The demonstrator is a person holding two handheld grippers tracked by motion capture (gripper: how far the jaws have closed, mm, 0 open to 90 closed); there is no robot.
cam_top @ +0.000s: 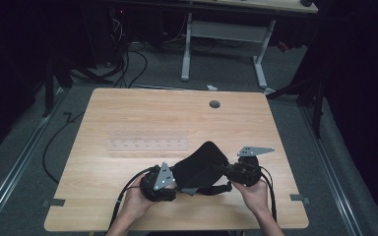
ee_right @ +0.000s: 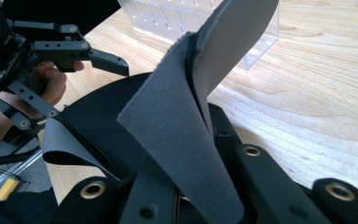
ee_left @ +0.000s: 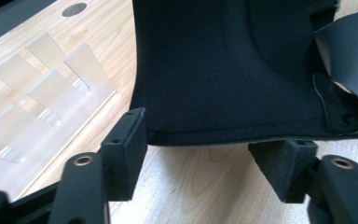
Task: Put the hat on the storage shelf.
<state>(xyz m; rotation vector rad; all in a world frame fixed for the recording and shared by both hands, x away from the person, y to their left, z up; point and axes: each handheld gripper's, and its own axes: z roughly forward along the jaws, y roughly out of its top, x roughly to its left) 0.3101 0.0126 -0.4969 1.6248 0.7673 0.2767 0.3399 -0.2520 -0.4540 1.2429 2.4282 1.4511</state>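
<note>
A black padded fabric piece [cam_top: 202, 162] lies near the table's front edge, between my two grippers. My left gripper [cam_top: 181, 185] reaches it from the left. In the left gripper view the left gripper [ee_left: 209, 142] is open, and the fabric's hemmed edge [ee_left: 233, 133] runs just ahead of the pads [ee_left: 127, 151] without being pinched. My right gripper [cam_top: 225, 172] comes in from the right. In the right gripper view the right gripper [ee_right: 193, 191] is shut on a grey flap [ee_right: 186, 121] of the fabric, which stands up and curls over. The left gripper [ee_right: 91, 53] also appears there, far left.
A clear acrylic rack [cam_top: 147, 142] with several slots lies behind the fabric, mid-table; in the left gripper view the rack [ee_left: 42, 93] is at the left. A round cable hole [cam_top: 214, 104] sits near the wooden table's [cam_top: 128, 108] far edge. A white-legged desk [cam_top: 226, 29] stands beyond.
</note>
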